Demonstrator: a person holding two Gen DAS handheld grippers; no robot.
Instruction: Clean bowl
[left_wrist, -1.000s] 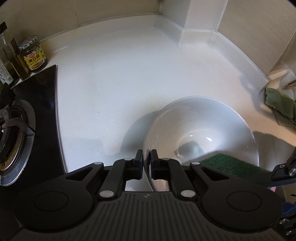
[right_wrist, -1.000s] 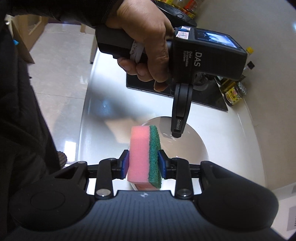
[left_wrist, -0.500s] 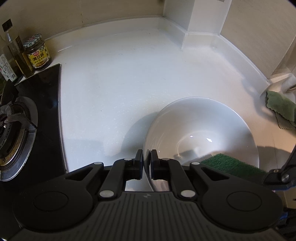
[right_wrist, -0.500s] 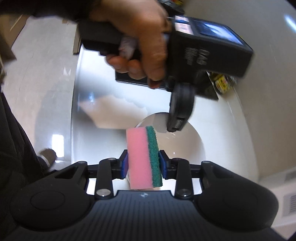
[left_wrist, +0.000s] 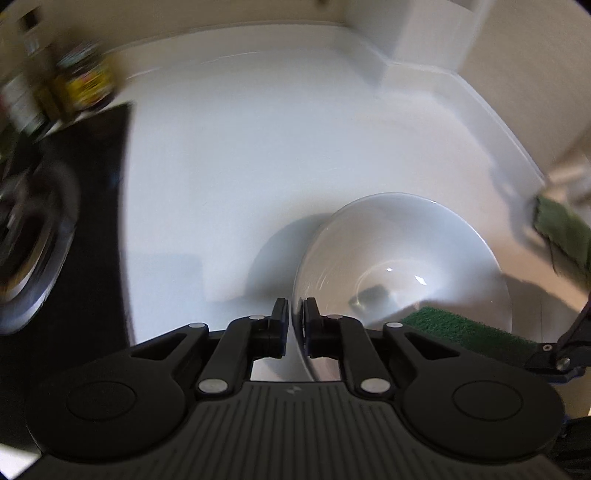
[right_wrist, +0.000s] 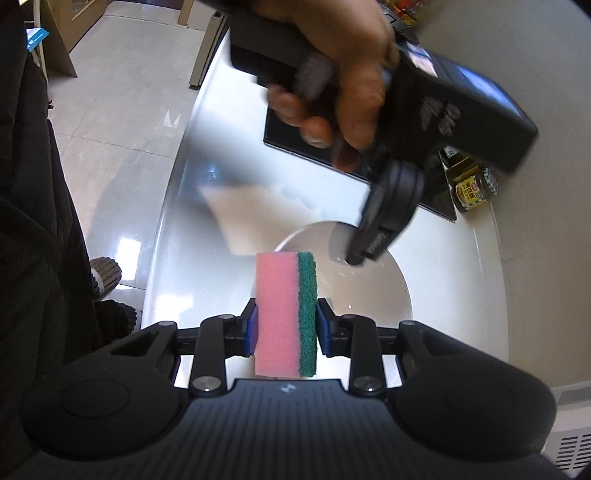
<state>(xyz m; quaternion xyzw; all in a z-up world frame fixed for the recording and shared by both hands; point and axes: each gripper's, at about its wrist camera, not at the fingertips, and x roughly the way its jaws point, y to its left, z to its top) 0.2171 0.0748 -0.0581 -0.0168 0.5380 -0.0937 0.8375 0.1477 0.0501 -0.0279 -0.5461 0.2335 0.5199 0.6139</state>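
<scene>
A white bowl (left_wrist: 402, 258) is held tilted over the white counter. My left gripper (left_wrist: 295, 314) is shut on the bowl's near rim, one finger inside and one outside. It also shows in the right wrist view (right_wrist: 364, 258), clamped on the bowl (right_wrist: 373, 295). My right gripper (right_wrist: 286, 325) is shut on a pink sponge with a green scouring side (right_wrist: 286, 314), held upright just above the bowl's edge. The sponge's green face (left_wrist: 461, 332) reaches over the bowl's right rim in the left wrist view.
A black gas hob (left_wrist: 55, 240) lies to the left, with sauce jars (left_wrist: 85, 81) behind it. A green cloth (left_wrist: 561, 236) lies at the right by the wall. The counter's front edge (right_wrist: 173, 206) drops to a tiled floor. A jar (right_wrist: 474, 188) stands by the hob corner.
The left gripper and bowl have shifted, with the view swinging and blurring. The sponge stays clamped and sits slightly further over the bowl's rim.
</scene>
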